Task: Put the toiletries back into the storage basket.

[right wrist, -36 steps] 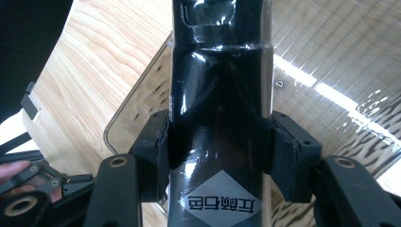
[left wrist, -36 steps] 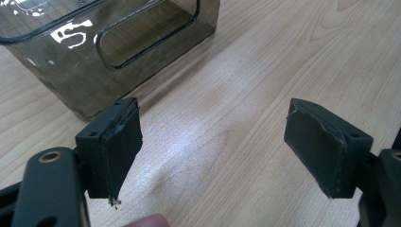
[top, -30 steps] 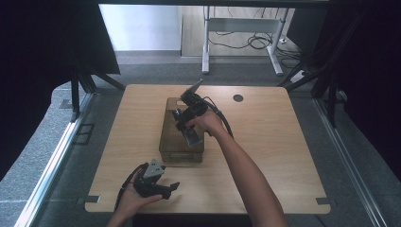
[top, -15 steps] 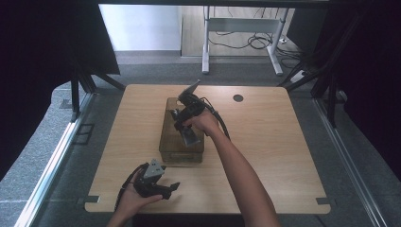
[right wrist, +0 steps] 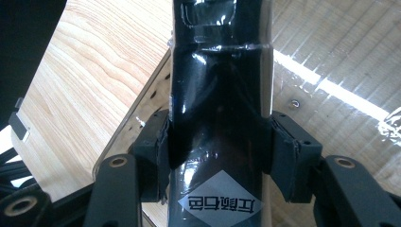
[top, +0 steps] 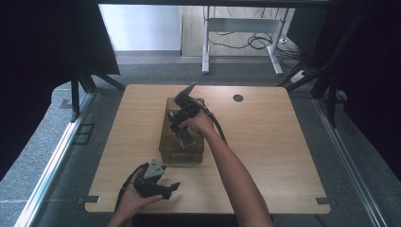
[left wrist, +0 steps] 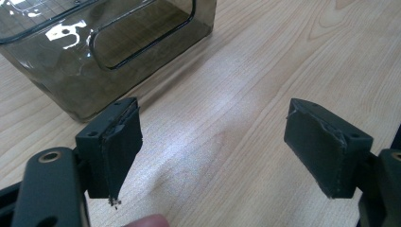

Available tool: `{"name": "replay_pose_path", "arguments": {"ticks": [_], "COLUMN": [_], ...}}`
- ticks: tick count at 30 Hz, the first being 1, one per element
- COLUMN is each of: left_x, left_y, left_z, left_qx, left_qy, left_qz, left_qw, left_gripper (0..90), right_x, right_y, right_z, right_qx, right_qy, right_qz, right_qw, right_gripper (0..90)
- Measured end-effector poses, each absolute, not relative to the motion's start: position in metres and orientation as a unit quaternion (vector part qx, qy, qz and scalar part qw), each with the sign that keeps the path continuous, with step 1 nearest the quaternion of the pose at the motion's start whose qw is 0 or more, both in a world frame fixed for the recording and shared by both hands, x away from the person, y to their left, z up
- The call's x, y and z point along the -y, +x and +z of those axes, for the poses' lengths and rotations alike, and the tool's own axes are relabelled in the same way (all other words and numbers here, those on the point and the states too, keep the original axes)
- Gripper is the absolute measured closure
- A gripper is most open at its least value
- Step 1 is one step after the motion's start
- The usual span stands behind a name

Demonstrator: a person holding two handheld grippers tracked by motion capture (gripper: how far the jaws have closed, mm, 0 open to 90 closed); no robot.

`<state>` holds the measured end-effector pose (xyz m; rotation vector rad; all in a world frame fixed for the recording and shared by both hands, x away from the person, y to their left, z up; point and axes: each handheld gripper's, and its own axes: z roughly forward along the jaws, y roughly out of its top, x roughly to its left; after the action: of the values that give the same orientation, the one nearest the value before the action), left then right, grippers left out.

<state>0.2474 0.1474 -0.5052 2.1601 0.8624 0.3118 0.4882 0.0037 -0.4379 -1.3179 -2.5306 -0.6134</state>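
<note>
A smoky see-through plastic box (top: 182, 157) stands in the middle of the wooden table (top: 269, 142). My right gripper (top: 183, 125) reaches down into it from above, with its grey plate tilted toward the far side. In the right gripper view its pads (right wrist: 286, 156) press on both sides of a glossy black pack (right wrist: 220, 94) with a silver diamond label. The box's bottom (right wrist: 340, 66) shows behind the pack. My left gripper (top: 163, 185) rests low near the table's front edge, in front of the box. Its jaws stand wide apart over bare wood (left wrist: 213, 142), with the box's corner (left wrist: 94, 71) just ahead.
A small dark round hole (top: 238, 98) sits in the tabletop at the far right. Black curtains hang at both sides, and a desk frame with cables (top: 241, 42) stands on the floor beyond the table. Bare wood lies to the right of the box.
</note>
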Motion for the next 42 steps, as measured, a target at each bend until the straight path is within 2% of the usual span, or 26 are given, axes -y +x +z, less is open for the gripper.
{"name": "replay_pose_path", "arguments": {"ticks": [42], "left_x": [-0.142], "left_y": [0.247], "left_z": [-0.508], "left_qx": [-0.332], "left_qy": [0.855], "left_qz": [0.119], "left_qw": [0.381], "left_gripper": [20.0], "right_x": [-0.015], "right_y": [0.492], "right_z": [-0.45], "right_qx": [0.861], "right_qy": [-0.454], "right_qz": [-0.201], "right_qw": [0.109], "right_gripper": [45.9]}}
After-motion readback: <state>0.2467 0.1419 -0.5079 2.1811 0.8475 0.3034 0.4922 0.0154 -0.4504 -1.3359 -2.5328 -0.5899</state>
